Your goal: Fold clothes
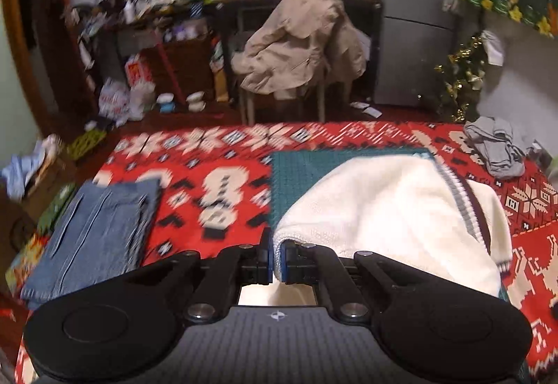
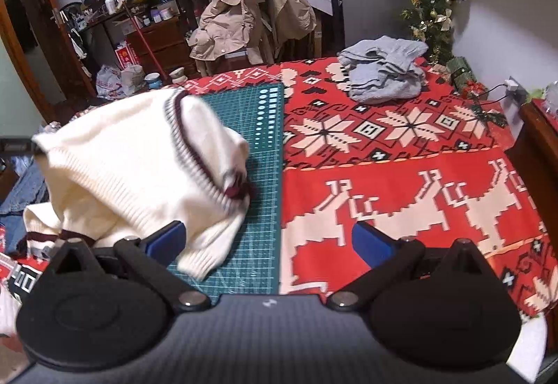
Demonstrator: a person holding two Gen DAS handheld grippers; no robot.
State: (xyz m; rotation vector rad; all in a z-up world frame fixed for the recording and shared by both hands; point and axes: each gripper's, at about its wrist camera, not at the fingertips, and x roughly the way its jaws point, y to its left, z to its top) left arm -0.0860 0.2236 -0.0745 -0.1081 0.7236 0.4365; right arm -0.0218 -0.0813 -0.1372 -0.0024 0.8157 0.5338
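A cream knit sweater (image 1: 387,209) with a dark-striped V-neck is lifted off the green cutting mat (image 1: 300,171), and my left gripper (image 1: 277,260) is shut on its edge. From the right wrist view the same sweater (image 2: 139,160) hangs bunched over the green cutting mat (image 2: 265,147), with its hem drooping near my left blue pad. My right gripper (image 2: 268,244) is open above the mat's right border, with nothing between its fingers.
Folded jeans (image 1: 101,227) lie left of the mat on the red patterned blanket (image 1: 216,188). A crumpled grey garment (image 2: 383,70) sits at the far right of the red patterned blanket (image 2: 401,174). Beyond stand a chair with a beige jacket (image 1: 303,42), cluttered shelves and a small Christmas tree (image 2: 432,14).
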